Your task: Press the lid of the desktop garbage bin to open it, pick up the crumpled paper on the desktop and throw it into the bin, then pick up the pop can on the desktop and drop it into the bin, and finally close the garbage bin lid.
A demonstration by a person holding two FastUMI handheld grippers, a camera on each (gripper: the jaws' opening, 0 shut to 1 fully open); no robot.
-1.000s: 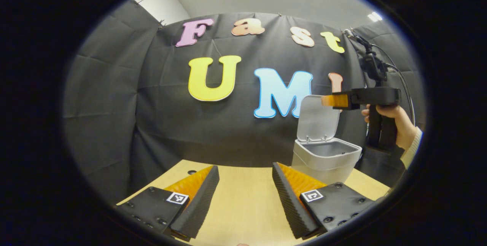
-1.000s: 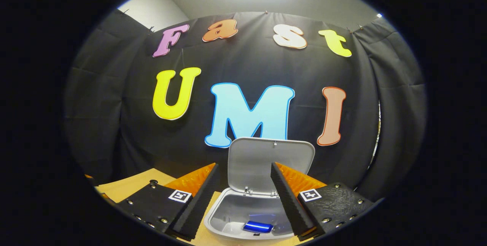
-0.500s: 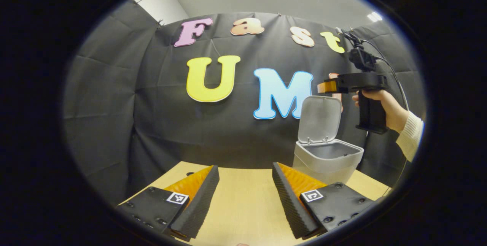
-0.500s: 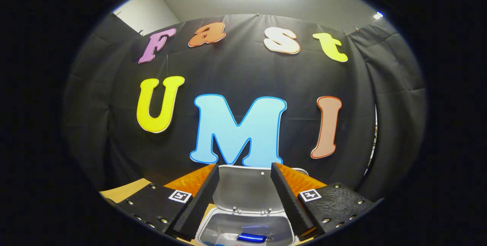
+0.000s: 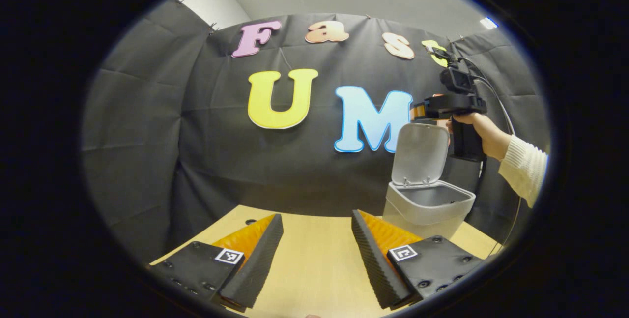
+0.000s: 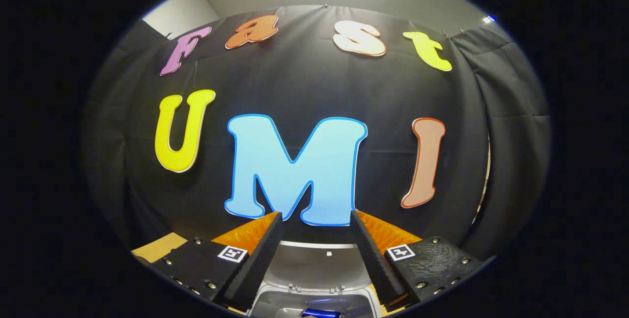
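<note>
black cloth hangs behind a pale wooden surface, with a grey wall and ceiling lights above it. near the surface's far right corner stands the garbage bin, a light grey tub whose lid is tipped up and back on its hinges, leaving the mouth open.

in the left gripper view, the left gripper hovers low over the near middle of the surface, jaws wide apart with bare wood between them and nothing held. farther off, a hand in a cream sleeve holds the right gripper by its handle just above the top edge of the raised lid; whether it touches the lid cannot be told from here.

in the right gripper view, the right gripper points at the cloth from above the bin, jaws wide and empty. between and below its fingers lie the inner face of the lid and the bin's open mouth. a sliver of the blue pop can shows at the bottom of the bin. the crumpled paper cannot be made out.
</note>
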